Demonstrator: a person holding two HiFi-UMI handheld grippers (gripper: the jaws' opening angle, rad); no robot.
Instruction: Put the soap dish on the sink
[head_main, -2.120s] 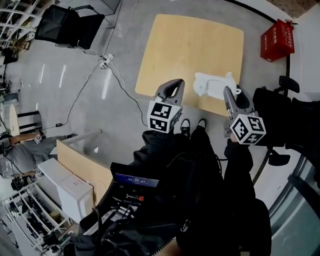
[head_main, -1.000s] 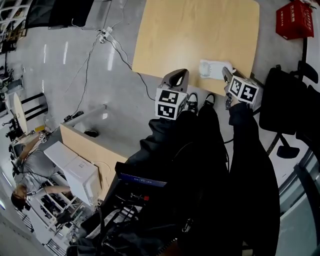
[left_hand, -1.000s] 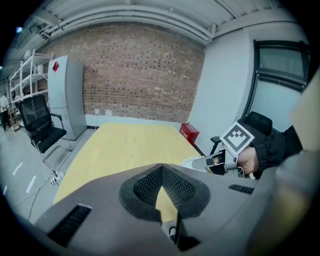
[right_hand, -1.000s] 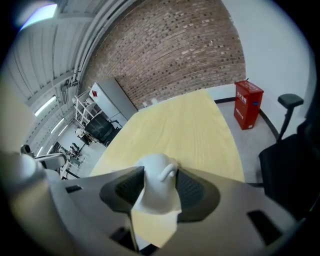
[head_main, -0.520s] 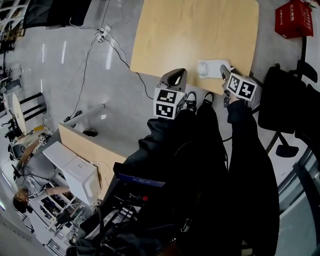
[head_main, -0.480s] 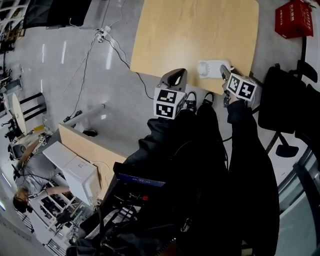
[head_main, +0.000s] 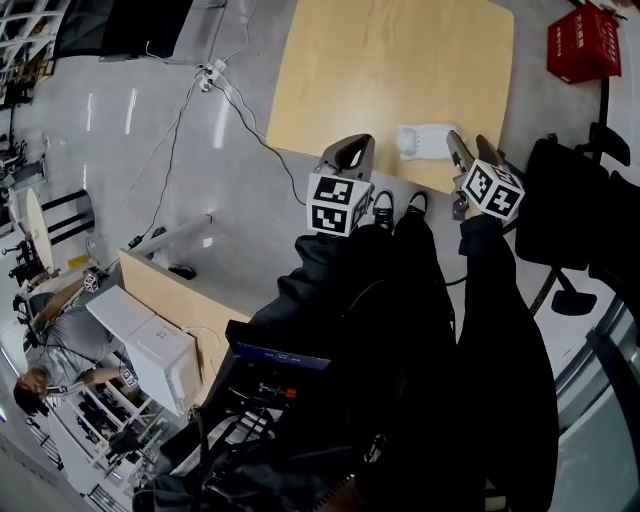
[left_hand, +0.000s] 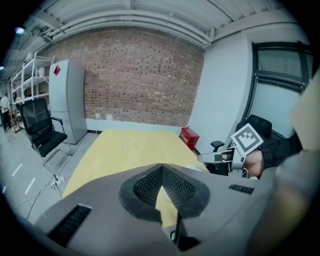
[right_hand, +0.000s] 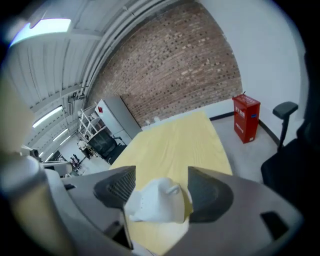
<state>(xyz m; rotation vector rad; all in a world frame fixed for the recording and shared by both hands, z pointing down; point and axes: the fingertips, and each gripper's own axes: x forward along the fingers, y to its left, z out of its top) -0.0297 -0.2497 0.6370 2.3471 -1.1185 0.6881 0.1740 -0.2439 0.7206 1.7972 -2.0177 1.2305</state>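
Note:
A small white moulded piece, the soap dish (head_main: 420, 139), rests at the near edge of the light wooden table (head_main: 380, 70). I cannot tell a separate sink under it. My right gripper (head_main: 468, 146) hovers just right of it. In the right gripper view the soap dish (right_hand: 155, 201) lies between the jaws, which are opening. A gap shows beside the right pad (right_hand: 207, 192). My left gripper (head_main: 349, 152) hangs over the floor at the table's near edge. Its jaws are shut on nothing in the left gripper view (left_hand: 162, 187).
A red box (head_main: 583, 45) stands on the floor past the table's right corner. A black office chair (head_main: 565, 195) is close on my right. Cables (head_main: 215, 85) trail across the grey floor on the left. A wooden panel (head_main: 170, 310) stands lower left.
The right gripper's jaws have spread apart and the gripper has lifted a little. The white soap dish stays where it was on the table's edge. The left gripper has kept still.

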